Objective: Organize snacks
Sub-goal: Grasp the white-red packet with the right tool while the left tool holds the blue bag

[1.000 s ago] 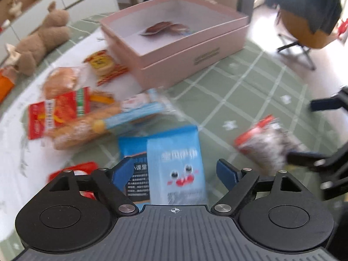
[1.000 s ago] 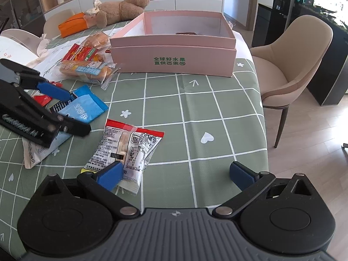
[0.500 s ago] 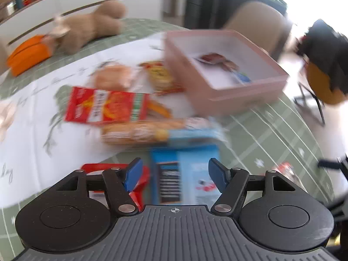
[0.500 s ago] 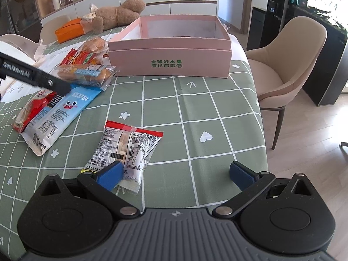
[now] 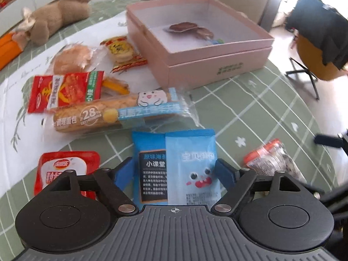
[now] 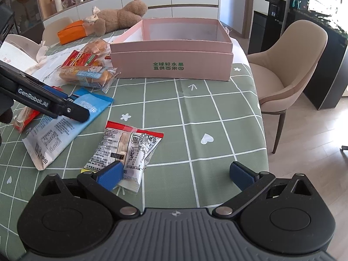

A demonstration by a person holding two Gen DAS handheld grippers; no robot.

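Now blue snack packet (image 5: 189, 165) between left gripper (image 5: 174, 174) jaws

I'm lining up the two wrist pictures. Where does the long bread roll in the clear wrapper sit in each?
Left wrist: the long bread roll lies left of centre, just beyond the blue packet.
Right wrist: upper left, left of the box.
Shared landmark: the pink box.

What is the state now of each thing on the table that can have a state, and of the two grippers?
pink box: open, few snacks inside.
blue packet: flat on table, between the left gripper's jaws, not pressed.
left gripper: open, jaws just widened.
right gripper: open, empty.
white packet: flat on table, sealed.
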